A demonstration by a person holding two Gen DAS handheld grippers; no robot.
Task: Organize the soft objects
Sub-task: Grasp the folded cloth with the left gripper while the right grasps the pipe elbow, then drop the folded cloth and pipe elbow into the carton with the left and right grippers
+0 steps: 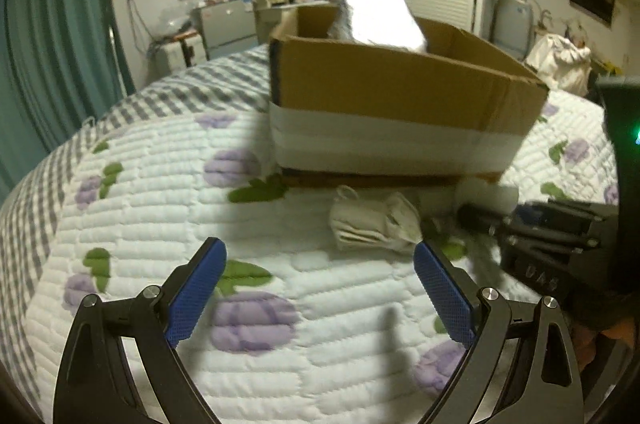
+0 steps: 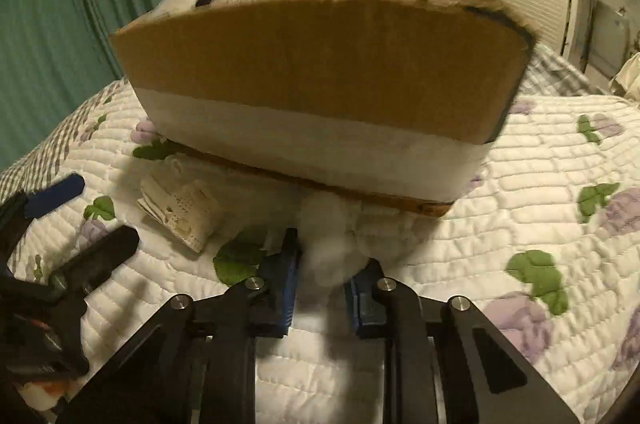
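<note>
A bed (image 1: 168,192) covered in a white quilt printed with purple flowers and green leaves carries everything in the scene. On it stands an open cardboard box (image 1: 392,84), brown above with a broad white band round its lower part; a white packet (image 1: 380,18) and other items stick up from inside it. Just in front of the box, on the quilt, lies a folded cream-white cloth (image 1: 372,222), untouched. Beside it, nearer the box's right corner as the left wrist view has it, sits a soft white fluffy item (image 2: 328,256).

The right hand-held gripper (image 2: 320,288) has its blue pads drawn in close on that fluffy item, pinching it against the quilt right at the foot of the box. The left hand-held gripper (image 1: 320,288) hangs low over the bed with its blue fingers (image 1: 196,288) spread wide and nothing between them, the folded cloth lying just ahead of its tips.
</note>
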